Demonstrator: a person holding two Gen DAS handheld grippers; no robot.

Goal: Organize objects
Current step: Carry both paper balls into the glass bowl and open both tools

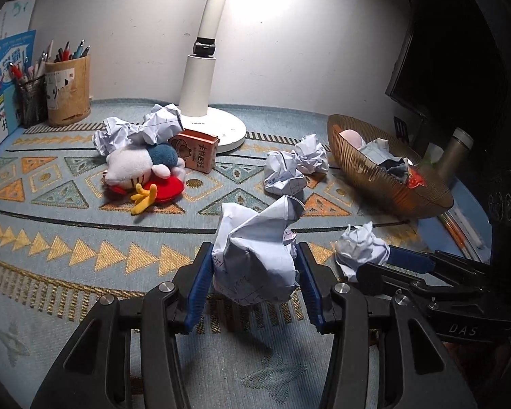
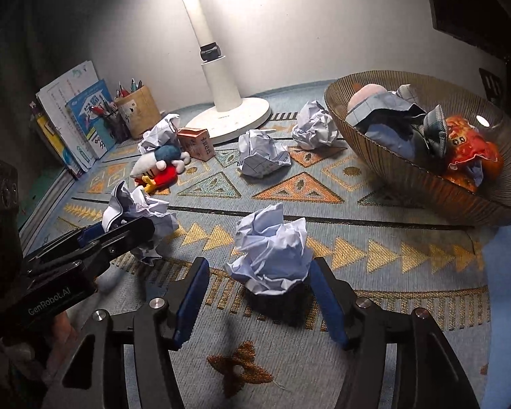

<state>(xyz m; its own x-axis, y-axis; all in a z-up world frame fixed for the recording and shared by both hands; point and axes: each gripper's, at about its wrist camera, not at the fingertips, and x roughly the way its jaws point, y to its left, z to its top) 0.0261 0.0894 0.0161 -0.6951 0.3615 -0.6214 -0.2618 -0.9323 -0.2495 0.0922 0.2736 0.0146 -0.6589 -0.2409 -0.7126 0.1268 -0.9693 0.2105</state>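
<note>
Contents of ribbed amber glass bowl (image 2: pixel 408 167) jumbled, hard to make out. Left gripper (image 1: pixel 255 269) pinches crumpled white paper ball (image 1: pixel 259 252). Right gripper (image 2: pixel 259 289) spread; second crumpled white paper wad (image 2: pixel 272 248) between fingers, touching right pad only.

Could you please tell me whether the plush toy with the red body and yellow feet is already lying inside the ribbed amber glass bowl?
No, the plush toy with the red body and yellow feet lies on the patterned cloth beside the small orange carton, apart from the ribbed amber glass bowl.

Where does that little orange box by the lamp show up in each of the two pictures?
Left wrist view: the orange box sits left of centre, in front of the lamp base.
Right wrist view: upper left of centre, left of the lamp base.
Shared landmark: the plush toy beside it.
</note>
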